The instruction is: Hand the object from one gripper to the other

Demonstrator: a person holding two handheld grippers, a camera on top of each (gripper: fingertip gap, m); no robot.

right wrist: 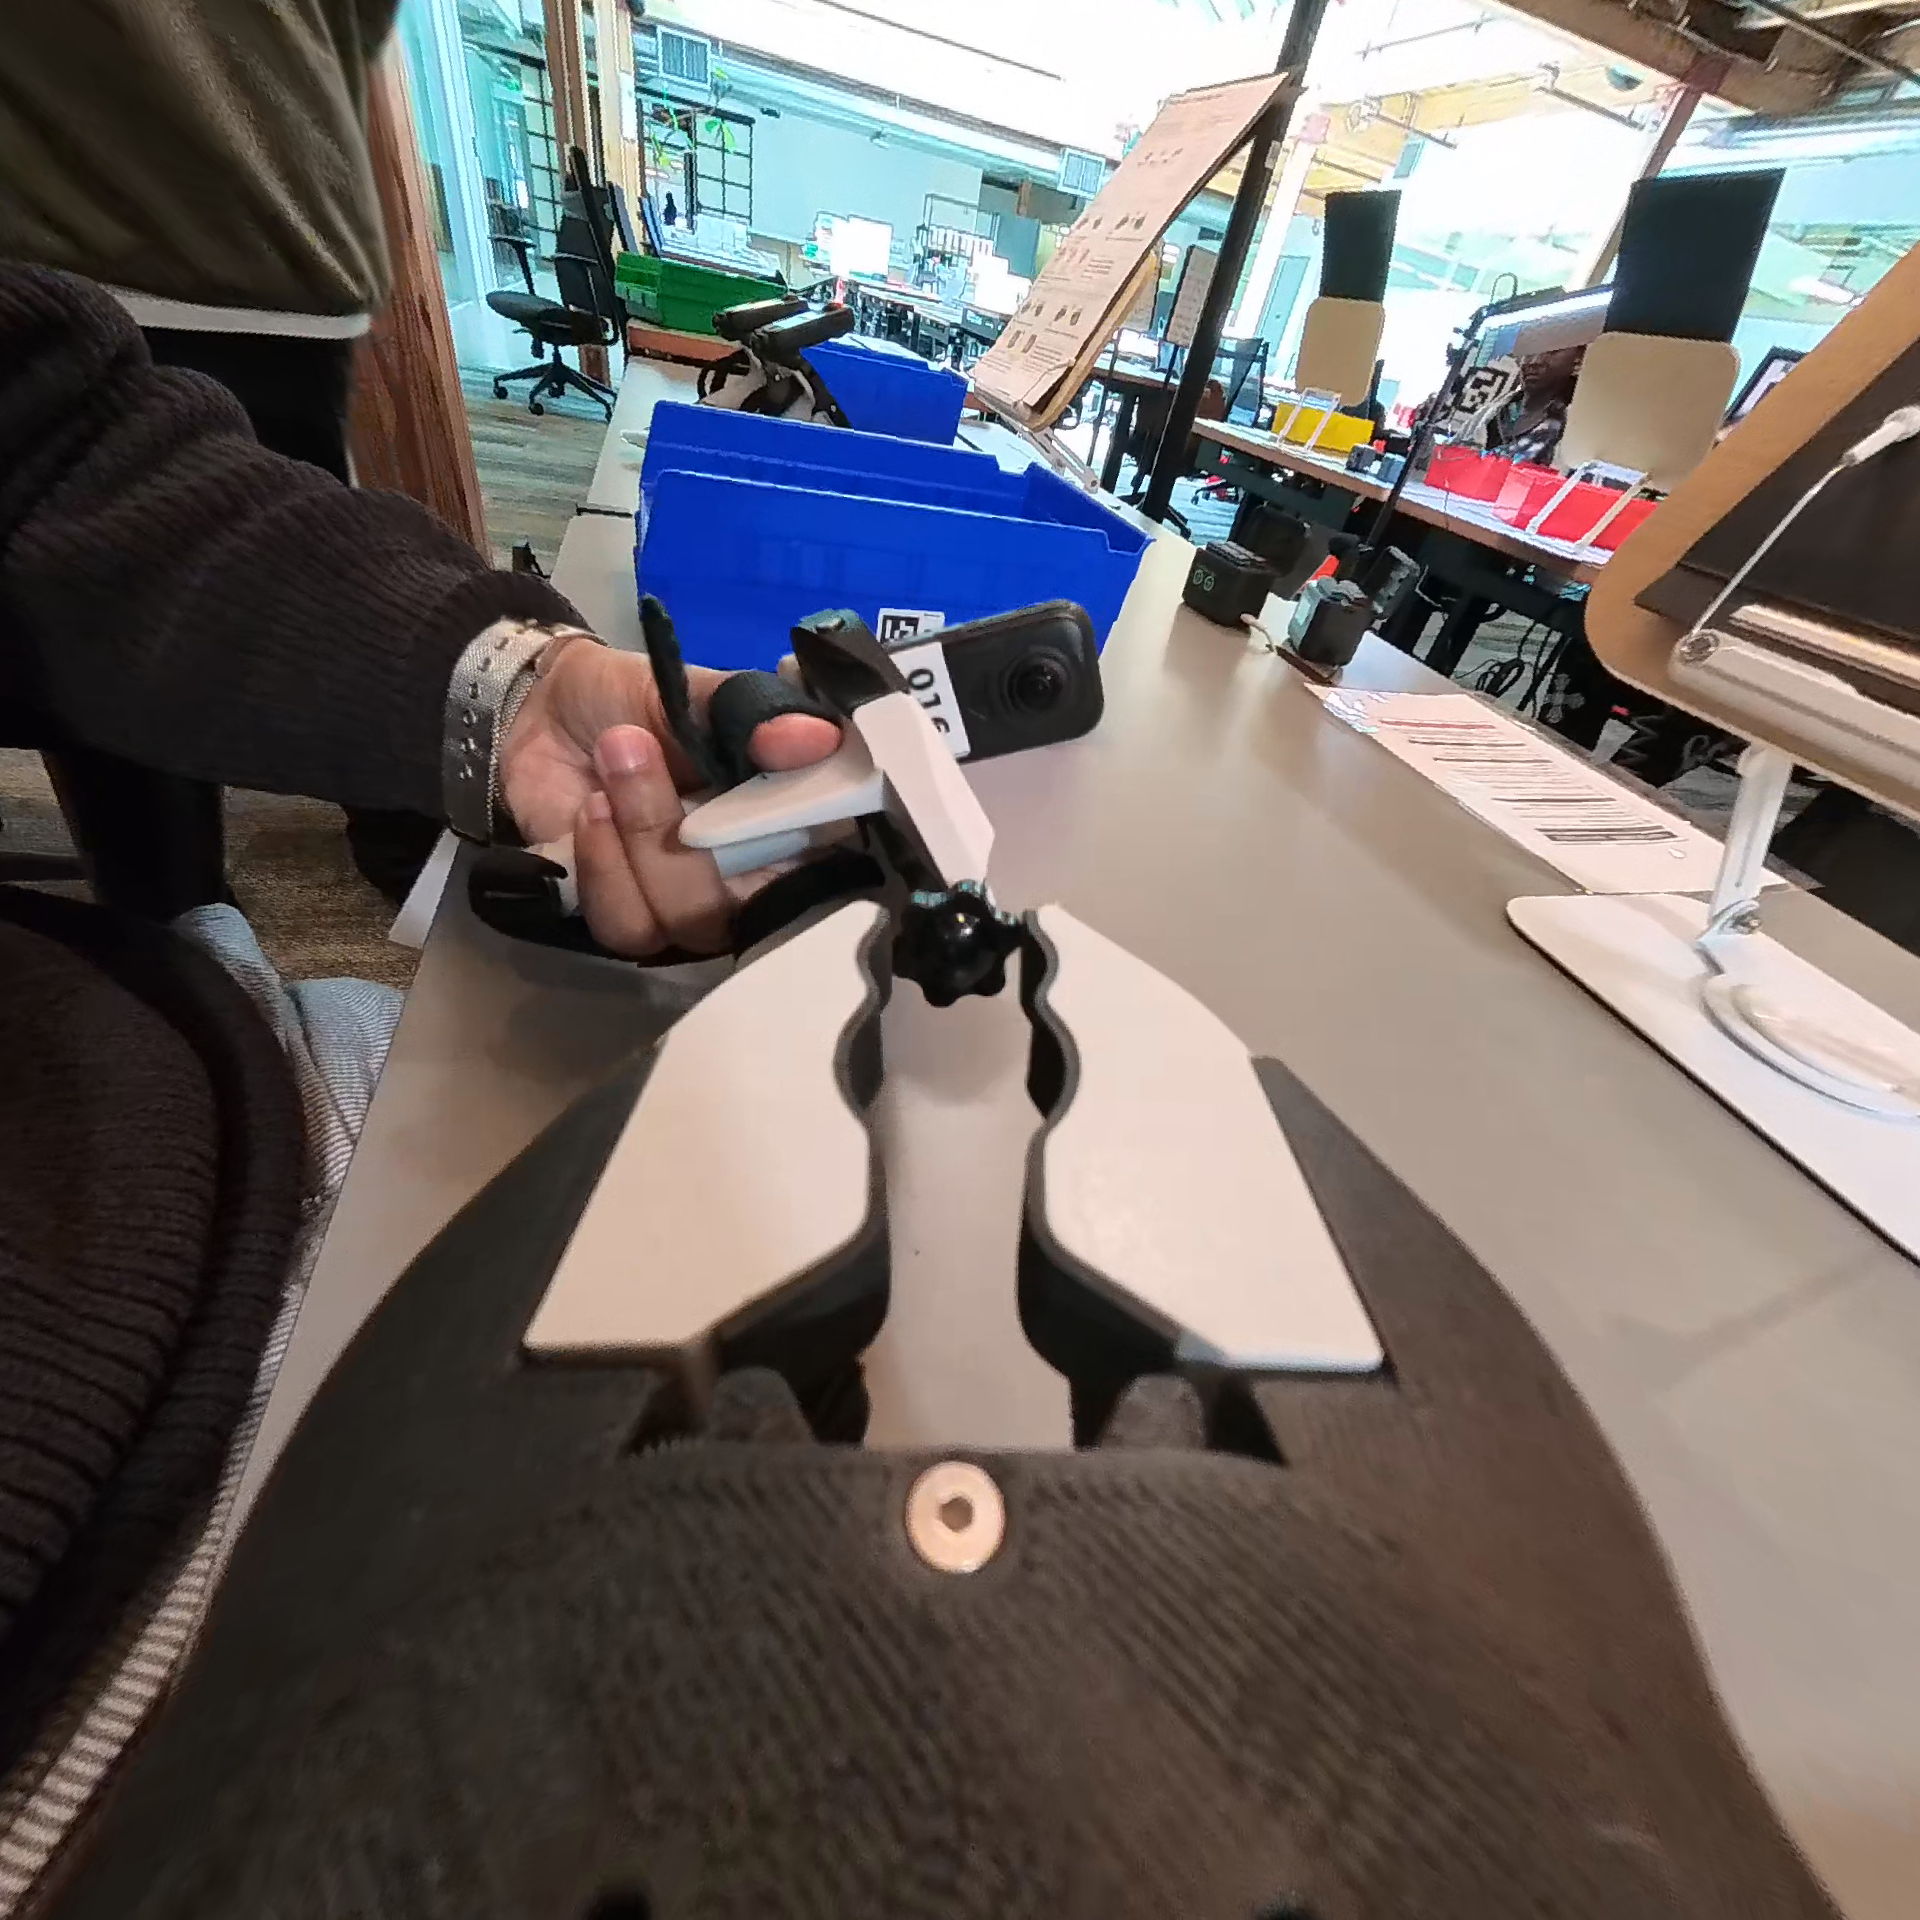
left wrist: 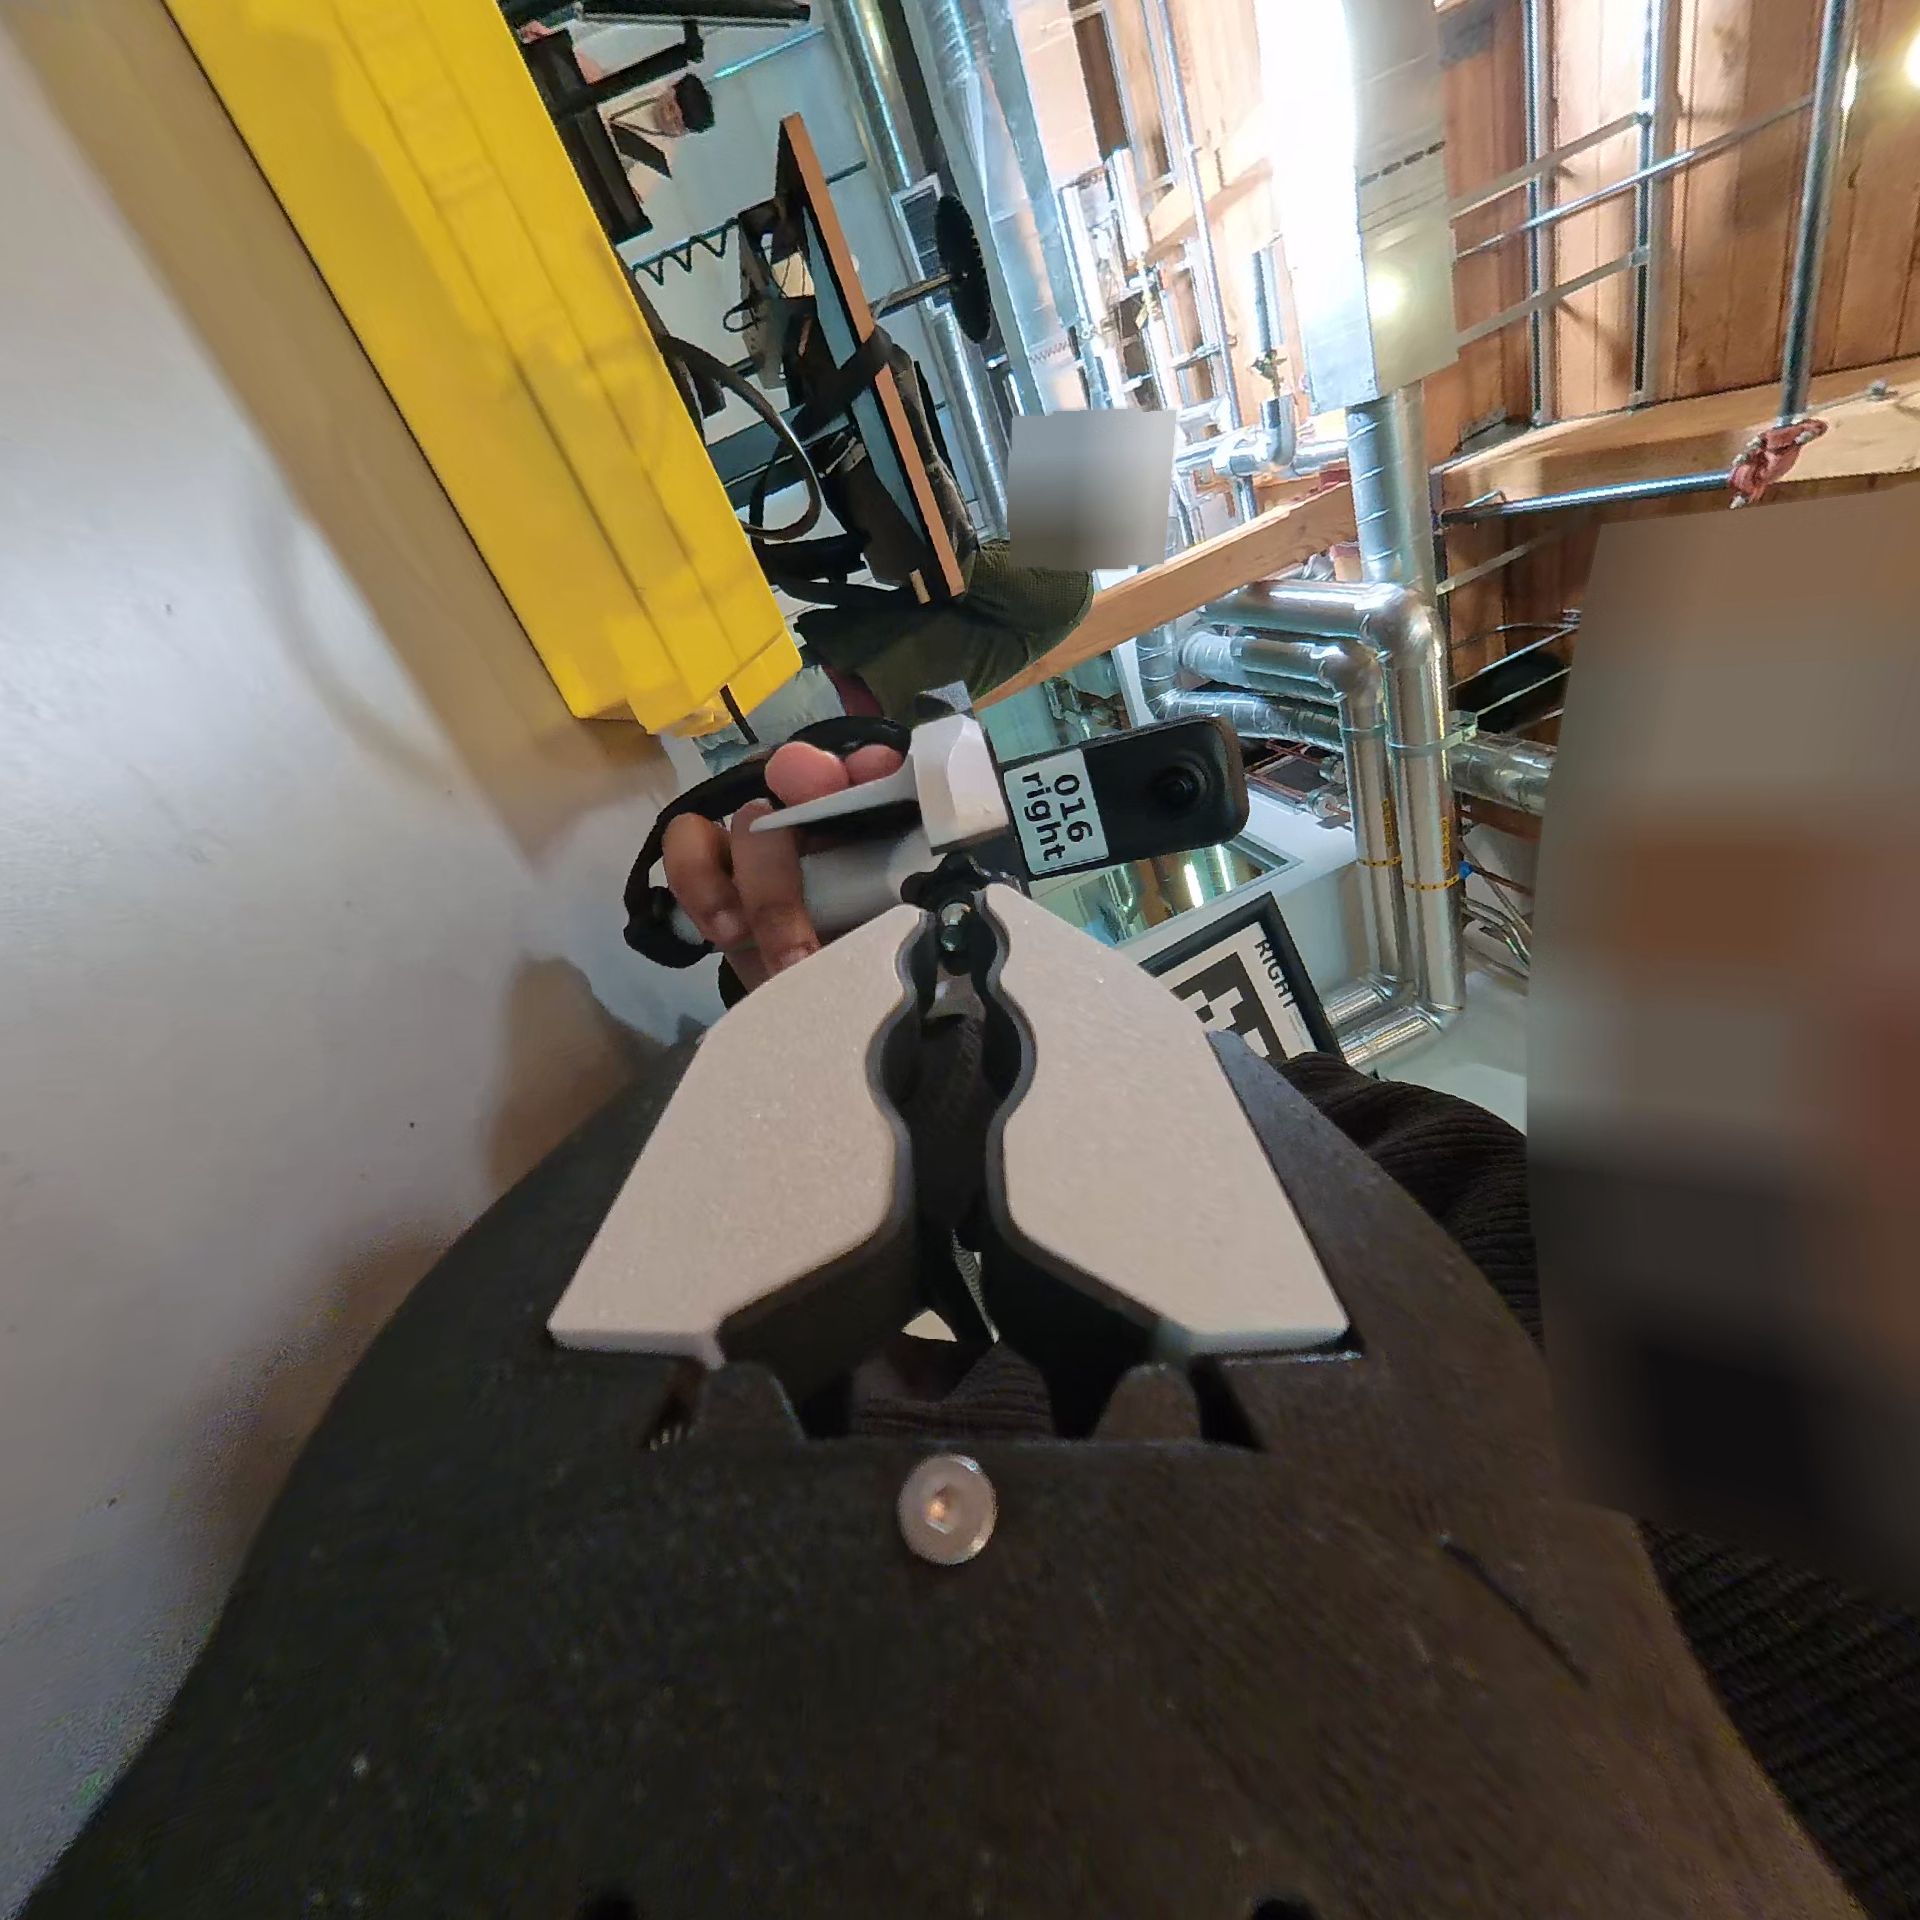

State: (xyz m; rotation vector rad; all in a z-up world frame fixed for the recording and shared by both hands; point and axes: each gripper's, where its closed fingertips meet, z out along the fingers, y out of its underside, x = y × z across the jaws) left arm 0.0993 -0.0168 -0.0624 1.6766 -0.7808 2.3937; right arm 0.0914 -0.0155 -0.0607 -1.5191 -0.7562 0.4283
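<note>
The black knob (right wrist: 951, 951), lobed round its edge, sits right at the tips of my right gripper (right wrist: 956, 914) in the middle of the right wrist frame. My two white fingers stand a moderate gap apart, and their dark inner edges hug the knob on either side. The knob seems joined to the white body of another hand-held gripper (right wrist: 914, 769), which a hand (right wrist: 613, 790) holds just left of centre. A black camera (right wrist: 1029, 681) sits on top of it. Past that a blue bin (right wrist: 831, 540) stands on the grey table (right wrist: 1299, 935). A printed sheet (right wrist: 1496, 769) and a white stand base (right wrist: 1662, 956) lie at the right.

In the left wrist frame my left gripper (left wrist: 953, 920) is drawn nearly closed, with only a narrow slot between its fingers. The same sort of knob (left wrist: 940, 896) and its screw lie at that slot's tip, at the frame's centre. I cannot tell whether the pads press on it. Just above, a hand (left wrist: 727, 883) grips a handle with a camera (left wrist: 1174, 790) on it. A yellow bin (left wrist: 499, 343) fills the upper left and silver pipes (left wrist: 1382, 665) run at the right.
</note>
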